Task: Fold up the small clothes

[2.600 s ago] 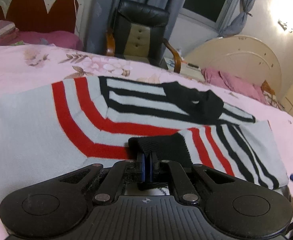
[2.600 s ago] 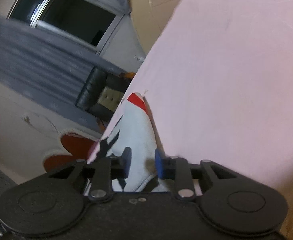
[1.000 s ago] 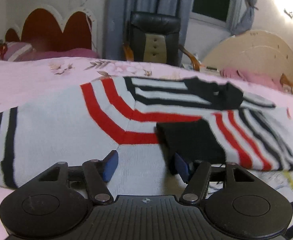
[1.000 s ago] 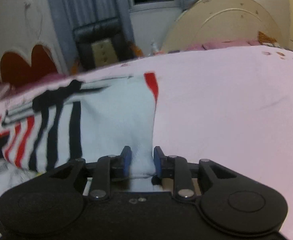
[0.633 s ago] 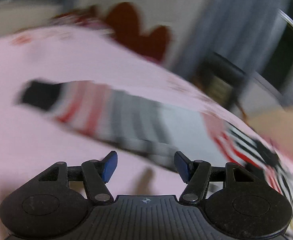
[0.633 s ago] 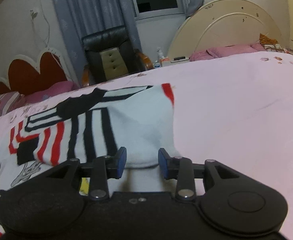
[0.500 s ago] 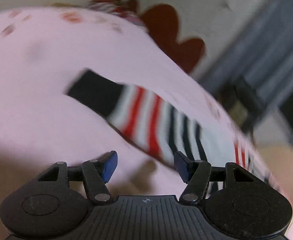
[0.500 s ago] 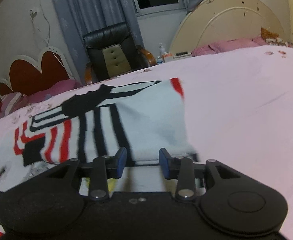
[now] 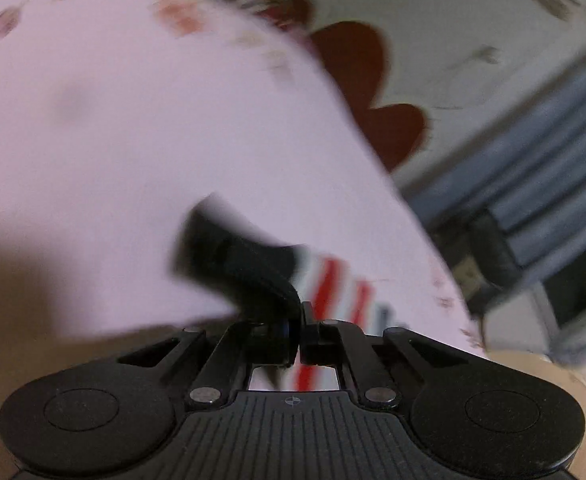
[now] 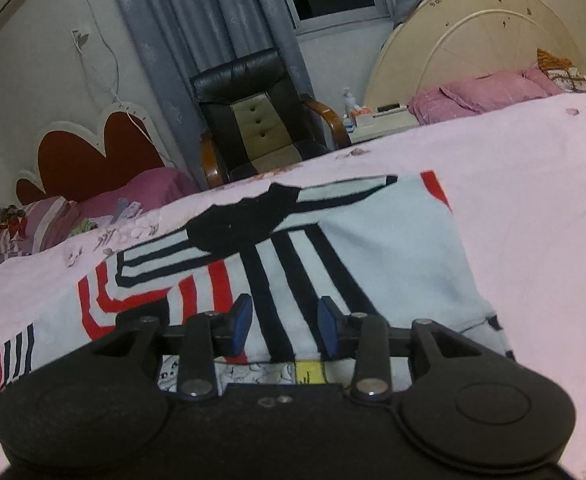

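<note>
Two grippers show, one in each wrist view, over a pink bedsheet on which a striped sweater lies spread, pale with black and red bands and a black collar area near its far edge. In the left wrist view, which is blurred, the left gripper has its jaws pressed together on the black cuff of the sweater's sleeve; the cuff bunches up just ahead of the fingertips, and red and white stripes of the sleeve run off to the right of it across the sheet. In the right wrist view the right gripper hangs above the near part of the sweater with its blue-padded jaws partly apart and nothing between them; the black stripes of the garment pass beneath the gap. A second printed garment peeks out under the sweater's near hem. Beyond the bed stand a black armchair, grey curtains and a red scalloped headboard
</note>
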A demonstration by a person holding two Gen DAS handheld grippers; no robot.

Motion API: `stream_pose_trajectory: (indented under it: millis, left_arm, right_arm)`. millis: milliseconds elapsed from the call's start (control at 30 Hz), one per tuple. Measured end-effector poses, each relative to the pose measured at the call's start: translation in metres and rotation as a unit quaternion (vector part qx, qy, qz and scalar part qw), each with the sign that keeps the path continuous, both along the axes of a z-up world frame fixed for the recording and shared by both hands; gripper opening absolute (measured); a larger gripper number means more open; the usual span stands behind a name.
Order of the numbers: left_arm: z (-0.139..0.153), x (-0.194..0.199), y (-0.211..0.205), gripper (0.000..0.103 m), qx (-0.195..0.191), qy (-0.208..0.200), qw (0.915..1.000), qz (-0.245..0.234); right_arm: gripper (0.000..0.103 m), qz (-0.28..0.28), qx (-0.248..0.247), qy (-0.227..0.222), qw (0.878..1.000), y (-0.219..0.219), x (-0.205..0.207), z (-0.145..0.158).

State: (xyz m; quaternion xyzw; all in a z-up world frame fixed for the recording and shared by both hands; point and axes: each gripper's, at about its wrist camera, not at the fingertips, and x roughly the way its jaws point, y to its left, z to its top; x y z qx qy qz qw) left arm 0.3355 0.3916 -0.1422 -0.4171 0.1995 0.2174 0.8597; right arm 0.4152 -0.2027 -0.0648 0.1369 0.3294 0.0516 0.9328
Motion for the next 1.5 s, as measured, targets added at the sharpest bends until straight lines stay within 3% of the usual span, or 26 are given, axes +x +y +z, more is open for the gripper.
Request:
stream_pose_trajectory:
  millis: [67, 133, 233, 333, 500, 733, 767, 833, 867, 900, 967, 1100, 1167, 1267, 1467, 1500]
  left_arm:
    - [0.025, 0.015, -0.029, 0.004, 0.041, -0.028, 0.9974, -0.052]
    - [0.048, 0.037, -0.069, 0.004, 0.077, -0.048, 0.9888, -0.119]
    - [0.072, 0.078, -0.143, 0.004, 0.12, -0.064, 0.9679, -0.212]
    - [0.08, 0.117, -0.219, 0.004, 0.138, -0.063, 0.945, -0.29]
    - [0.071, 0.158, -0.332, 0.004, 0.153, -0.037, 0.9105, -0.383]
    - [0.036, 0.176, -0.446, 0.004, 0.192, 0.052, 0.8676, -0.456]
    - [0.031, 0.176, -0.458, 0.008, 0.207, 0.063, 0.8621, -0.458]
    - [0.034, 0.155, -0.466, 0.047, 0.224, 0.043, 0.8568, -0.463]
    - [0.038, 0.148, -0.462, 0.075, 0.221, 0.027, 0.8555, -0.467]
    - [0.044, 0.134, -0.455, 0.078, 0.228, 0.013, 0.8597, -0.457]
    - [0.055, 0.103, -0.432, 0.078, 0.246, 0.004, 0.8655, -0.436]
    - [0.063, 0.063, -0.361, 0.078, 0.27, 0.019, 0.8907, -0.366]
    - [0.059, 0.055, -0.325, 0.078, 0.28, 0.04, 0.9008, -0.329]
    - [0.056, 0.051, -0.275, 0.078, 0.263, 0.064, 0.9191, -0.286]
    - [0.037, 0.081, -0.24, 0.078, 0.241, 0.084, 0.9286, -0.269]
    - [0.032, 0.089, -0.241, 0.078, 0.238, 0.094, 0.9272, -0.274]
  right_arm:
    - [0.036, -0.003, -0.004, -0.008, 1.0, -0.004, -0.002, 0.005]
    - [0.036, -0.01, -0.003, -0.009, 1.0, -0.011, -0.005, 0.006]
    - [0.038, -0.022, 0.004, -0.006, 1.0, -0.023, -0.007, 0.003]
    - [0.038, -0.029, 0.011, -0.009, 0.999, -0.035, -0.012, 0.002]
    - [0.038, -0.049, 0.025, -0.016, 0.998, -0.067, -0.022, 0.002]
    - [0.043, -0.083, 0.057, -0.01, 0.995, -0.12, -0.033, -0.003]
    - [0.046, -0.084, 0.064, -0.009, 0.994, -0.125, -0.034, -0.005]
    - [0.053, -0.084, 0.08, -0.01, 0.993, -0.132, -0.034, -0.008]
    - [0.054, -0.081, 0.086, -0.01, 0.993, -0.133, -0.033, -0.01]
    - [0.055, -0.078, 0.093, -0.009, 0.993, -0.133, -0.031, -0.012]
    - [0.055, -0.064, 0.114, -0.003, 0.991, -0.127, -0.024, -0.017]
    - [0.055, -0.014, 0.133, 0.001, 0.991, -0.098, -0.006, -0.024]
    - [0.055, 0.018, 0.124, 0.004, 0.992, -0.075, 0.007, -0.027]
    - [0.054, 0.044, 0.092, 0.014, 0.995, -0.046, 0.028, -0.035]
    - [0.054, 0.011, 0.021, 0.054, 0.998, -0.023, 0.058, -0.047]
    - [0.046, 0.013, 0.013, 0.058, 0.998, -0.02, 0.061, -0.049]
